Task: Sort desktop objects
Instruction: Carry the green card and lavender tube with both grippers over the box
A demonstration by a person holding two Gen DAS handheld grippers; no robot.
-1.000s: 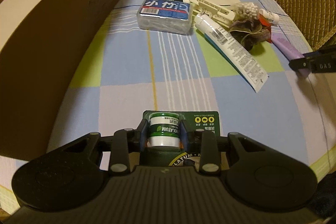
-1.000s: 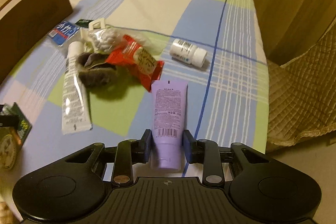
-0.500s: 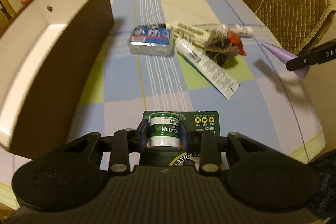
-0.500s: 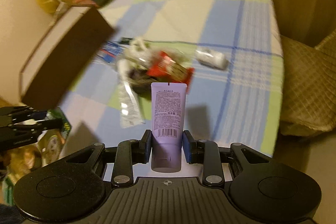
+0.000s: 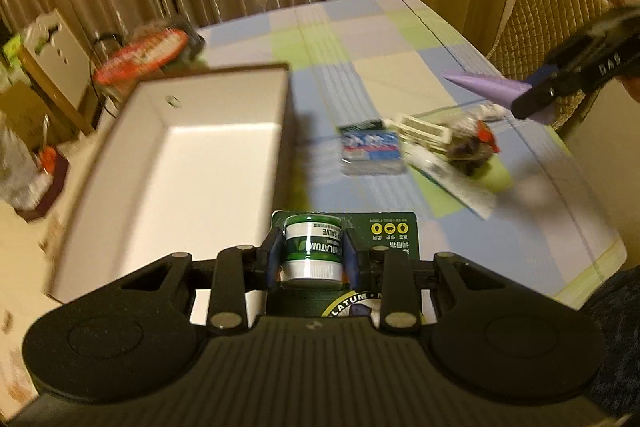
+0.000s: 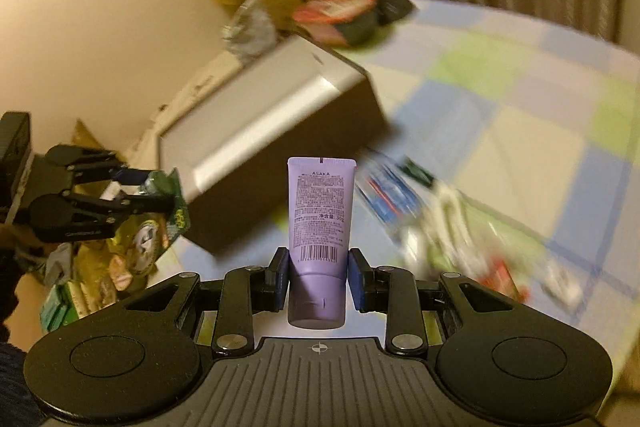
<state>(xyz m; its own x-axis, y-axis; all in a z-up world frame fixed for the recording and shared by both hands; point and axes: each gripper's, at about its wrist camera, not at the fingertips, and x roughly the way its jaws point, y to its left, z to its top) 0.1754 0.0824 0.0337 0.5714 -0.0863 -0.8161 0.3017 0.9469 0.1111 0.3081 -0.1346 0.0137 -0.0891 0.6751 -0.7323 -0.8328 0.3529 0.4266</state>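
Left gripper [image 5: 313, 259]: jaws clamped on a small green-and-white salve jar on a dark green printed card [image 5: 312, 251], held in the air above the near edge of the box.
Right gripper [image 6: 319, 277]: jaws clamped on a lilac plastic tube with black print and a barcode [image 6: 320, 211], crimped end forward, held aloft.
Box: white-lined brown cardboard box [image 5: 176, 163], open-topped, on the checked tablecloth [image 5: 384, 63].
Pile: blurred blue packet [image 5: 372, 151] and mixed items, right of the box.
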